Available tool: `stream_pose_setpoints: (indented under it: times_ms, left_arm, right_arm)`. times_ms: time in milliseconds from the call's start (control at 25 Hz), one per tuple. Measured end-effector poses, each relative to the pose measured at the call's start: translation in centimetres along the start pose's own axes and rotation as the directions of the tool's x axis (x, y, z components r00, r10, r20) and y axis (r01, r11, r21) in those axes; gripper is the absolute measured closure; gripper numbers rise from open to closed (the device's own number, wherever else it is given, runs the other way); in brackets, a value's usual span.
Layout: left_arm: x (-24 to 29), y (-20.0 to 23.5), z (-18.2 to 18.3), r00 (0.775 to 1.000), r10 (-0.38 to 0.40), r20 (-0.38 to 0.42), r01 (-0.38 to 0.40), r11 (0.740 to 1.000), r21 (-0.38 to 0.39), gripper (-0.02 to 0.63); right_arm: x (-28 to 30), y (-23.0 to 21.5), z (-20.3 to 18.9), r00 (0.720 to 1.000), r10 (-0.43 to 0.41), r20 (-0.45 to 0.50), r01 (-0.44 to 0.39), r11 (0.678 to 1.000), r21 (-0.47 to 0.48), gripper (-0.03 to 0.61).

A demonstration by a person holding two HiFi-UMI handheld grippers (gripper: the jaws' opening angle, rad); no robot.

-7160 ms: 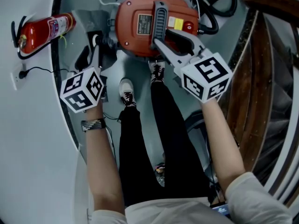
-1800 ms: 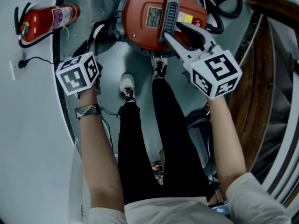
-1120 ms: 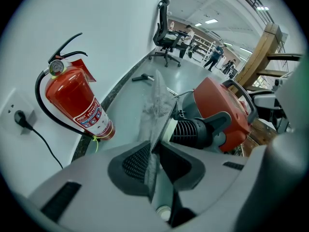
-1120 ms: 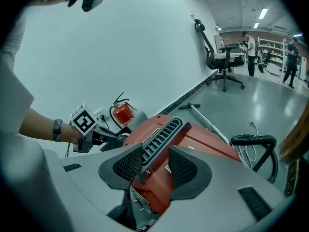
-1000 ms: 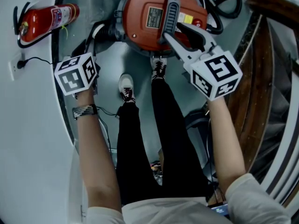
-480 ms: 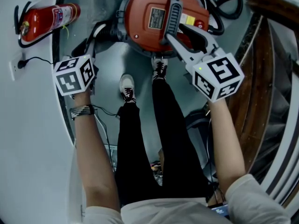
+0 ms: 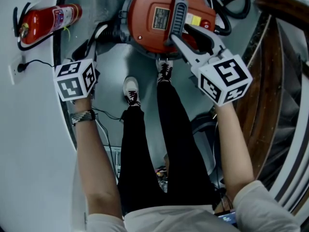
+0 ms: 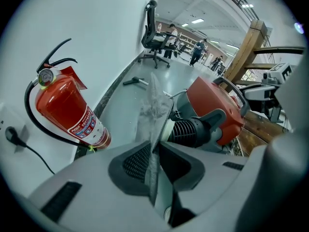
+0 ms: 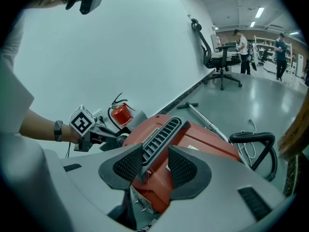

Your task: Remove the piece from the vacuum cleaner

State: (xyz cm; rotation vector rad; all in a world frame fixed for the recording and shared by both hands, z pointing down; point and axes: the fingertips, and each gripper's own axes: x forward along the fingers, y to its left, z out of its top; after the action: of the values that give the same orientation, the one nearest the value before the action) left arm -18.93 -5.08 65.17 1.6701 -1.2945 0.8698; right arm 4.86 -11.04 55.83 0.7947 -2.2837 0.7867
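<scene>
Looks like a big open office-slash-lab: office chair (image 9: 219, 57), strip lights (image 9: 259, 12) overhead, shiny grey floor (image 9: 270, 100), fire extinguisher (image 8: 65, 110) by the wall (image 8: 96, 23).

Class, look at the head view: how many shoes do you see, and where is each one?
2. A white shoe stands on the grey floor; a dark shoe with white laces stands to its right, next to the red vacuum cleaner. No others show.

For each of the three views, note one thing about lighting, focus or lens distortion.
Head view: dim and cool-toned, the skirting bowing at left. Left gripper view: fisheye circle with black corners; the translucent sheet near the lens is blurred, the fire extinguisher sharp. Right gripper view: same fisheye; ceiling lights glare, the handle crisp.
</scene>
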Motion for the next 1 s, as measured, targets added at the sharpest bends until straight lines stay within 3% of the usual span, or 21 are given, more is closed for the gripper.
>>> stream_pose_setpoints:
  times_ms: [360, 520, 1000]
  left_arm:
    - [-0.1, 0.2, 0.6, 0.999, 0.048, -0.016, -0.048, 0.999, 0.026, 0.552]
    - [-0.6, 2.1, 1.4, 0.994, 0.111, 0.004, -0.111, 0.993, -0.027, 0.583]
    - [-1.9, 1.4, 2.0, 0.995, 0.097, 0.037, -0.098, 0.995, 0.016, 0.584]
  right_arm:
    - [0.0, 0.1, 0.0, 1.0, 0.0, -0.018, -0.001, 1.0, -0.014, 0.4]
    - [0.0, 0.2, 0.0, 1.0, 0.004, -0.009, -0.004, 1.0, -0.009, 0.4]
    - [0.0, 0.1, 0.0, 1.0, -0.003, 0.001, 0.003, 1.0, 0.011, 0.401]
